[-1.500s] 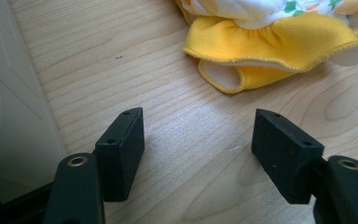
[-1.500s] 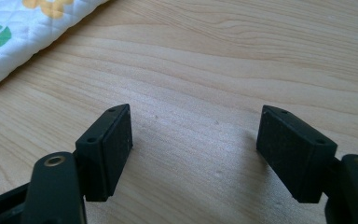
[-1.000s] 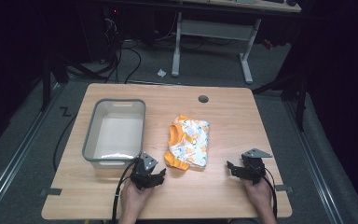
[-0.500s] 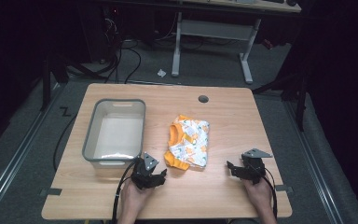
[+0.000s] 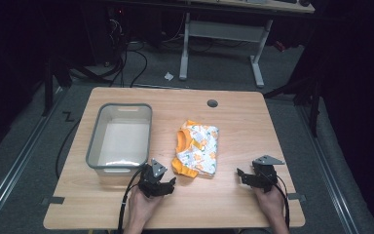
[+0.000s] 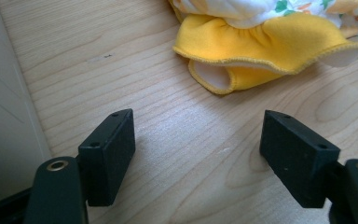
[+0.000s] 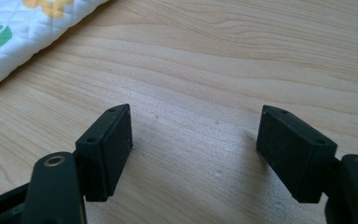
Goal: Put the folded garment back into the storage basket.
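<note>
Lying near the middle of the wooden table (image 5: 233,122): one folded cloth garment (image 5: 197,153), yellow with a white printed panel, beside a grey plastic bin (image 5: 95,141) on its left. Left gripper (image 5: 168,186): low over the table near the garment's yellow hem, jaws just been opening, now wide apart, nothing between them but bare wood. Right gripper (image 5: 239,174): held over the table to the garment's right, well apart from it, jaws spread wide, holding nothing. Both held by a person's hands at the near edge
</note>
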Demonstrator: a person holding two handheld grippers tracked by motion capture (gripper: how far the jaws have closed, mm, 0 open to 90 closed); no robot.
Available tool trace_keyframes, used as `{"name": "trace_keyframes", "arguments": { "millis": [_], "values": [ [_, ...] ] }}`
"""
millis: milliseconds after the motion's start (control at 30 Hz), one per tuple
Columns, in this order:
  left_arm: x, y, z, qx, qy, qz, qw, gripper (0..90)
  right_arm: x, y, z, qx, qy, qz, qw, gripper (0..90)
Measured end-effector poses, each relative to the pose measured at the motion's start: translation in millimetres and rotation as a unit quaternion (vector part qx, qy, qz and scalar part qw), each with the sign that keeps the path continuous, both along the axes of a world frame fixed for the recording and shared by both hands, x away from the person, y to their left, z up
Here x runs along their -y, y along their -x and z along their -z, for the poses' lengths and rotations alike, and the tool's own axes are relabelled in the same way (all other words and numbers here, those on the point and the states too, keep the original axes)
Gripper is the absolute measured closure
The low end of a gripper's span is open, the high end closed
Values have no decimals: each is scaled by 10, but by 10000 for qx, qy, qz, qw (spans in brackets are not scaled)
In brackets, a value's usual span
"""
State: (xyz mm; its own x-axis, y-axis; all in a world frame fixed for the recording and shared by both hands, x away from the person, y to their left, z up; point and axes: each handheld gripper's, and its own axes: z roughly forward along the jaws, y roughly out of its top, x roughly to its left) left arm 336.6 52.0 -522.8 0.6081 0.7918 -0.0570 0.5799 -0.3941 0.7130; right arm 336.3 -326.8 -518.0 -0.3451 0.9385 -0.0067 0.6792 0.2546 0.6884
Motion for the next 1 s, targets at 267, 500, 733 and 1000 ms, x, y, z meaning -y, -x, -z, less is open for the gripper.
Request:
{"name": "trace_keyframes", "arguments": {
  "millis": [267,500,733,1000],
  "values": [
    [7,24,-84,21,146,84,9999,277,0,0,0,0,2,0,10000,270],
    [60,23,-183,53,248,237,9994,263,0,0,0,0,1,1,10000,270],
    [80,-22,-271,-35,439,255,9987,258,0,0,0,0,1,2,10000,270],
    [103,-60,-350,-23,502,258,9984,253,1,0,0,0,6,-4,10000,270]
  ]
}}
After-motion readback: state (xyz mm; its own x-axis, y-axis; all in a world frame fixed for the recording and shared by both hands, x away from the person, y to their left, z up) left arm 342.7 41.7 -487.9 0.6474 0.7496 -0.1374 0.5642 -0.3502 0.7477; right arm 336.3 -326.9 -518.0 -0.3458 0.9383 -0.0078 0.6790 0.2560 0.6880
